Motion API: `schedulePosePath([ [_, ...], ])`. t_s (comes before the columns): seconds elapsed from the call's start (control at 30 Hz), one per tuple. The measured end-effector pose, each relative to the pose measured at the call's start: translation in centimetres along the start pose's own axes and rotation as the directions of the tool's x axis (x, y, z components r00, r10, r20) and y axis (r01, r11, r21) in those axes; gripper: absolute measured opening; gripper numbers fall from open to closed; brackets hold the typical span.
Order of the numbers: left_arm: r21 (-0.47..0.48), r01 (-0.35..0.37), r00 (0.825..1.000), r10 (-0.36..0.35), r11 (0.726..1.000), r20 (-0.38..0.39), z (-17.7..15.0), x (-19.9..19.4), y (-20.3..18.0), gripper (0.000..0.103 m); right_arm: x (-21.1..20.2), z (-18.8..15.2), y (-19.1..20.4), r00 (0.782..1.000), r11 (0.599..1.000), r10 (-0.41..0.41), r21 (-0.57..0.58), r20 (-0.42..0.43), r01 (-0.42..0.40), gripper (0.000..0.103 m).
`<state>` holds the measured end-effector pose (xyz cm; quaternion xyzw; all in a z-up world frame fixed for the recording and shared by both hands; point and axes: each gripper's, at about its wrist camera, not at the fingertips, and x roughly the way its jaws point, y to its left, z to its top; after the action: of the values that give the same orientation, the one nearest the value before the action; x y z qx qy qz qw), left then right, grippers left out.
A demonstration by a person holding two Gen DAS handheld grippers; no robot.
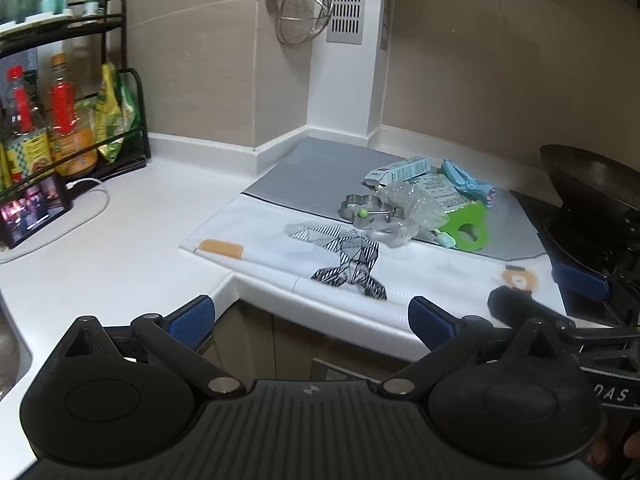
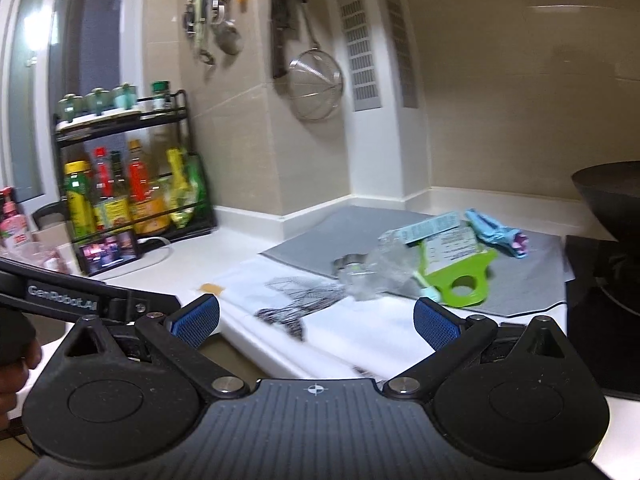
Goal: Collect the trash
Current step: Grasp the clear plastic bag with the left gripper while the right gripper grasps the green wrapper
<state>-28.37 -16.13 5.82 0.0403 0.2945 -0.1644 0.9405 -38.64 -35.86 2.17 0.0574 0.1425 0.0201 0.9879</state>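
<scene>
You have collected nothing yet: your left gripper [image 1: 312, 322] and right gripper [image 2: 316, 320] both gape wide and empty, short of the counter. The trash [image 1: 424, 200] lies heaped on the grey mat [image 1: 320, 172], all left to gather.

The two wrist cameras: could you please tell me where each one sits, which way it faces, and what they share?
Left wrist: on the open left gripper, facing the corner counter; the right gripper intrudes at right.
Right wrist: on the open right gripper, facing the same corner; the left gripper's arm and a hand show at left.
Shared: trash pile, hanging strainer, condiment rack.
</scene>
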Motion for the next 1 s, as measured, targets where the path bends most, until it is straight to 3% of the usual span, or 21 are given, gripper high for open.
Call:
schedulePosePath([
  [0.13,-0.012,0.004,1.0,-0.004,1.0,0.005,1.9,2.4,-0.8,0.103,2.4,0.7,-2.3,0.998,0.997,-0.068,0.028,0.012,0.068,0.103],
  [0.27,0.035,0.008,1.0,-0.009,0.999,0.015,3.3,5.6,-2.1,0.103,6.2,1.5,-5.0,0.989,0.987,-0.147,0.071,-0.013,0.147,0.103],
  [0.57,0.148,0.116,0.993,-0.11,0.982,-0.047,4.2,13.6,-6.0,0.103,13.8,2.3,-11.6,0.957,0.924,-0.28,0.247,-0.082,0.291,0.103],
  [0.67,0.183,0.164,0.986,-0.153,0.969,-0.07,4.7,16.4,-7.4,0.103,16.6,2.6,-13.4,0.961,0.92,-0.253,0.279,-0.115,0.276,0.103],
  [0.77,0.208,0.162,0.985,-0.145,0.965,-0.093,5.2,19.2,-8.7,0.103,19.6,2.5,-14.4,0.97,0.928,-0.196,0.292,-0.147,0.232,0.103],
  [1.0,0.196,0.155,0.983,-0.131,0.968,-0.131,7.2,23.5,-10.5,0.103,22.5,1.5,-17.2,0.984,0.878,-0.101,0.451,-0.145,0.157,0.103],
])
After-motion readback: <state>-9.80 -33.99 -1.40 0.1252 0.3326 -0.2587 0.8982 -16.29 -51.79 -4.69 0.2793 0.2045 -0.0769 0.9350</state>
